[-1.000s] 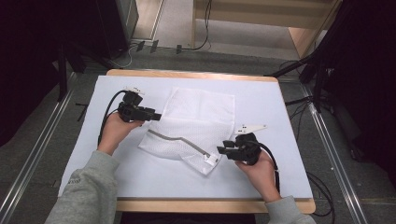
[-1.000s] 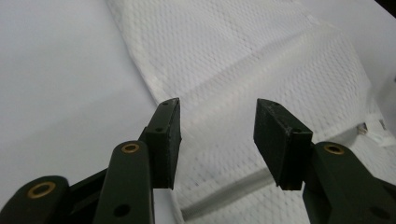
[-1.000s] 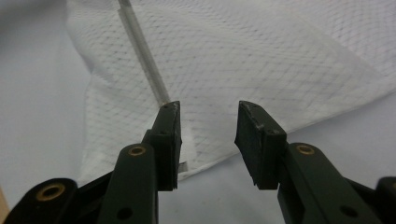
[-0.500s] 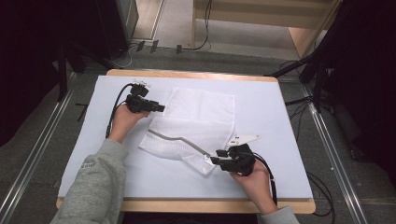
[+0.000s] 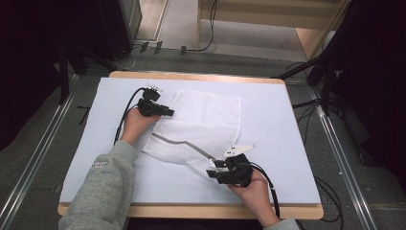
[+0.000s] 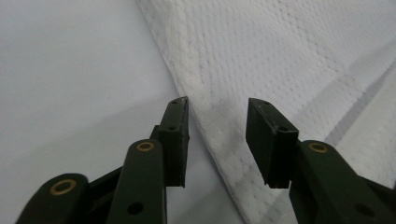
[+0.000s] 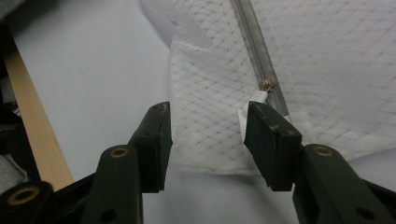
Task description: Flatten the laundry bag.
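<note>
A: Where is the white mesh bag (image 5: 203,125) found at this moment?

B: It is laid flat near the middle of the table (image 5: 287,143), partly folded, with its grey zipper (image 5: 184,143) run across the near flap. The zipper's pull (image 7: 267,85) is seen just beyond the right hand-held gripper (image 5: 214,171).

A: And how are the jaws stood?

B: On the left hand-held gripper (image 5: 168,112) they have just been closing, yet they are still apart, set astride the bag's hemmed left edge (image 6: 205,116) without pressing it. On the right one they have just been opening, and the bag's near corner (image 7: 210,140) is left between them, unpinched.

A: What could be spoiled from here?

B: If the left jaws are shut too shallowly, only the hem's outer layer may be caught and the mesh could slip free when lifted. If the right jaws are closed on the white tab (image 7: 245,116) beside the pull, the zipper might be dragged instead of the cloth, and the fold bunched.
</note>
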`<action>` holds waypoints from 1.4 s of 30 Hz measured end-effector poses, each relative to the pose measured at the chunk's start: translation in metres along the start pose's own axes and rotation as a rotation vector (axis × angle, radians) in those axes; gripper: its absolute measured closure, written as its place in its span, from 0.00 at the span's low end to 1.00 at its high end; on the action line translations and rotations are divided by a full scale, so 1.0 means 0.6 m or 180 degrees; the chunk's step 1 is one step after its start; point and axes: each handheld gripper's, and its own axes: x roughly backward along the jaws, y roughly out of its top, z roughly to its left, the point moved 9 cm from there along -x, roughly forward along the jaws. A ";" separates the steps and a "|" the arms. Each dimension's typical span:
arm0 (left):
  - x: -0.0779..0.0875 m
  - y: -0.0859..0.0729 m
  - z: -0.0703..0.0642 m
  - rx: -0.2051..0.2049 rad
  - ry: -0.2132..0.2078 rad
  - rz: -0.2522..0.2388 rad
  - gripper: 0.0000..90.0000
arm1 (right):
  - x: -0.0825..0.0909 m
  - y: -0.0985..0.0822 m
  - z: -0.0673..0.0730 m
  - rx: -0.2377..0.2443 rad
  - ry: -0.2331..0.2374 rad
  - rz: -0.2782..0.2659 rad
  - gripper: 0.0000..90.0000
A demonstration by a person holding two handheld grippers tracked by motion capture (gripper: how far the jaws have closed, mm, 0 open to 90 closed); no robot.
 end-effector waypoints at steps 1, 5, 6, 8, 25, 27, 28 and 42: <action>-0.001 0.000 -0.002 0.0004 -0.0032 0.0012 0.72 | -0.005 -0.001 0.002 0.0007 -0.0005 0.0016 0.58; -0.006 -0.002 -0.008 0.0030 -0.0059 0.0054 0.89 | -0.019 -0.005 0.006 0.0032 0.0065 0.0080 0.54; -0.007 -0.002 -0.008 0.0037 -0.0022 0.0053 0.92 | -0.021 -0.006 0.008 0.0030 0.0088 0.0096 0.54; -0.007 -0.004 -0.009 0.0077 -0.0050 0.0071 1.00 | -0.029 -0.011 0.010 0.0080 0.0071 0.0155 0.54; 0.056 -0.014 0.047 0.0405 0.0102 -0.0149 1.00 | -0.020 -0.016 -0.026 0.0121 -0.0212 0.0277 1.00; 0.063 -0.018 0.056 0.0429 0.0164 -0.0151 1.00 | -0.017 -0.015 -0.030 0.0094 -0.0206 0.0269 1.00; 0.067 -0.019 0.062 0.0454 0.0215 -0.0162 1.00 | -0.016 -0.016 -0.031 0.0079 -0.0203 0.0279 1.00; 0.067 -0.031 0.088 0.0642 0.0276 -0.0195 0.97 | 0.000 -0.034 -0.026 0.0083 -0.0114 0.0368 1.00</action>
